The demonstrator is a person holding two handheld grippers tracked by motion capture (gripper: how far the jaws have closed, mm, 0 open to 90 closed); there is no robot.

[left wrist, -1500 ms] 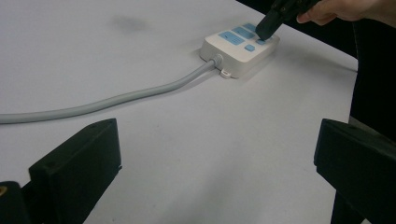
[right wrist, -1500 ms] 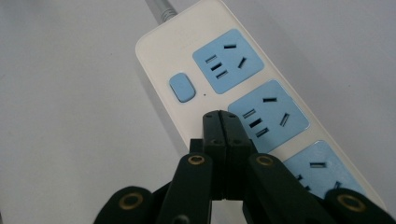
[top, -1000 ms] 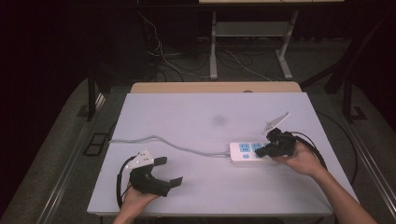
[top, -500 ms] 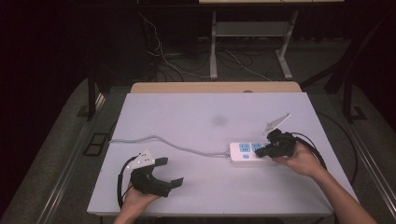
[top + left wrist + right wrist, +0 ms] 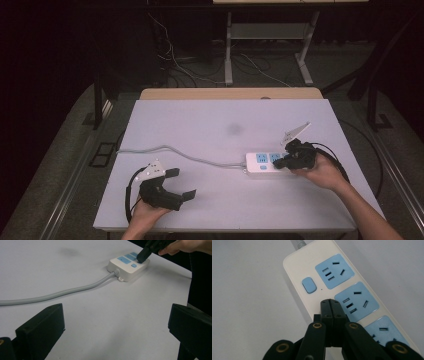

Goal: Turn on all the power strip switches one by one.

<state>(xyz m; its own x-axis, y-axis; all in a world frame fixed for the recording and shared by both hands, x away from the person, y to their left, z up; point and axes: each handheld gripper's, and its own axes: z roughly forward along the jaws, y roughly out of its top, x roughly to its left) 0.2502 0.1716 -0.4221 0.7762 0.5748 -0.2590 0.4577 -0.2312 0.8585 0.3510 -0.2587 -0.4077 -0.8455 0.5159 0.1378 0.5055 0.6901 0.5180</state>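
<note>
A white power strip (image 5: 265, 164) with blue sockets and a small blue switch (image 5: 309, 285) lies on the right half of the table, its grey cable (image 5: 175, 152) running off to the left. My right gripper (image 5: 286, 161) is shut with nothing between its jaws; its joined tips (image 5: 330, 303) rest on the strip's white top just short of the switch, beside the middle socket. In the left gripper view that strip (image 5: 128, 264) lies far ahead. My left gripper (image 5: 181, 184) stands open near the front left edge, resting on the table, nothing between its fingers (image 5: 41, 327).
The white table (image 5: 220, 125) has a faint dark smudge (image 5: 234, 129) near its middle. Behind it stands a wooden edge, then a dark floor with loose cables and a metal table frame (image 5: 265, 45). A black cable loops off the right gripper past the right edge.
</note>
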